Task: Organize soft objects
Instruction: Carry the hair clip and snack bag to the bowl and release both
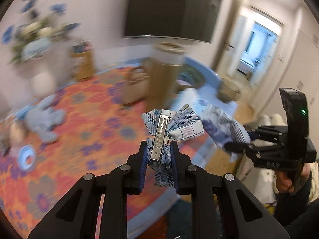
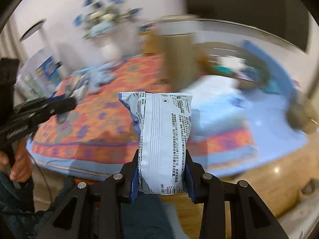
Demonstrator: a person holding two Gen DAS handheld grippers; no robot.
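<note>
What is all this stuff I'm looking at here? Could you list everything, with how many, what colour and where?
hair bow clip: one, pale blue plaid with a silver clip, in the left gripper
tissue pack: one, white with dark print, in the right gripper
tablecloth: one, orange with purple flowers, over the table
plush toy: one, light blue, blurred, lying on the tablecloth
tape roll: one, light blue, near the cloth's left edge
television: one, black, on the wall
flower bouquet: one, white and blue, left background
left gripper: one, black, shut on the bow clip
right gripper: one, black, shut on the pack
</note>
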